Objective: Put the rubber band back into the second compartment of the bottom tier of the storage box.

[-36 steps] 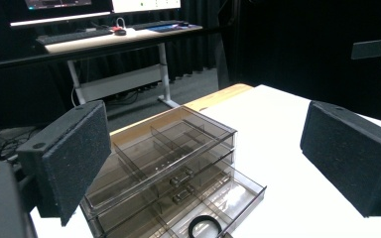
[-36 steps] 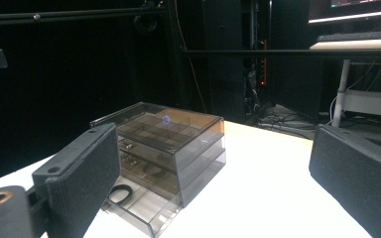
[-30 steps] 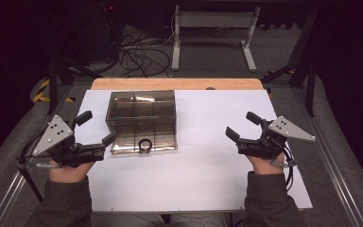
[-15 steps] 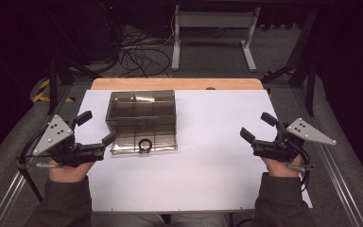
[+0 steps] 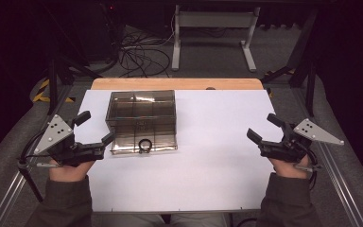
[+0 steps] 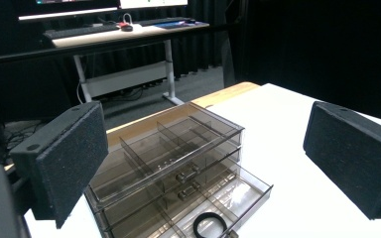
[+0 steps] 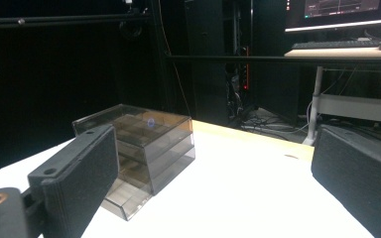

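Observation:
A smoky clear plastic drawer cabinet [image 5: 142,118] stands on the white table top [image 5: 212,170], left of centre. Its bottom drawer [image 6: 213,203] is pulled out toward me, and a black ring [image 5: 145,144] lies in that drawer's front part [image 6: 209,225]. My left gripper [image 5: 94,127] rests open at the table's left edge, just left of the drawer, with nothing between its pads. My right gripper [image 5: 261,126] is open and empty near the right edge, well away from the cabinet [image 7: 139,148].
A wooden strip [image 5: 177,83] runs along the table's far edge. Beyond it are a desk frame [image 5: 212,28] and loose cables [image 5: 142,56] on the floor. Metal rails [image 5: 342,184] flank the table on both sides.
My right gripper has moved right and toward me, further from the cabinet. The left gripper and the cabinet have stayed put.

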The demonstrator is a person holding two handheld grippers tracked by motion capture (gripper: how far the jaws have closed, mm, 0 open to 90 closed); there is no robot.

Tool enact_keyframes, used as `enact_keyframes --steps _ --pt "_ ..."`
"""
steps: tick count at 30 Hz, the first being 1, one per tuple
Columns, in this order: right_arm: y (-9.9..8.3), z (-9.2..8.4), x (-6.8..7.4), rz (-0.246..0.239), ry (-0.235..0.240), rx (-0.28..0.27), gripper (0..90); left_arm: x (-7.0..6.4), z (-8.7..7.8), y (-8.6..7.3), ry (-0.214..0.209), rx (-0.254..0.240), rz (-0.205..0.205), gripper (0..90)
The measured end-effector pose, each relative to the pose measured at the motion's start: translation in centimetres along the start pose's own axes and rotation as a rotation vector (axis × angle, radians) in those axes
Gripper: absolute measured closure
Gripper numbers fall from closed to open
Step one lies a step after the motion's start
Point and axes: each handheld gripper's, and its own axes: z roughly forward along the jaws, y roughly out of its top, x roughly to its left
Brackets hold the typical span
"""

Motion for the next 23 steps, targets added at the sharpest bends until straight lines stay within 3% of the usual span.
enact_keyframes --steps 23 --pt "-0.12 0.52 0.23 -0.009 0.0 0.011 4.6 0.2 -0.53 0.29 0.001 -0.011 0.003 4.7"
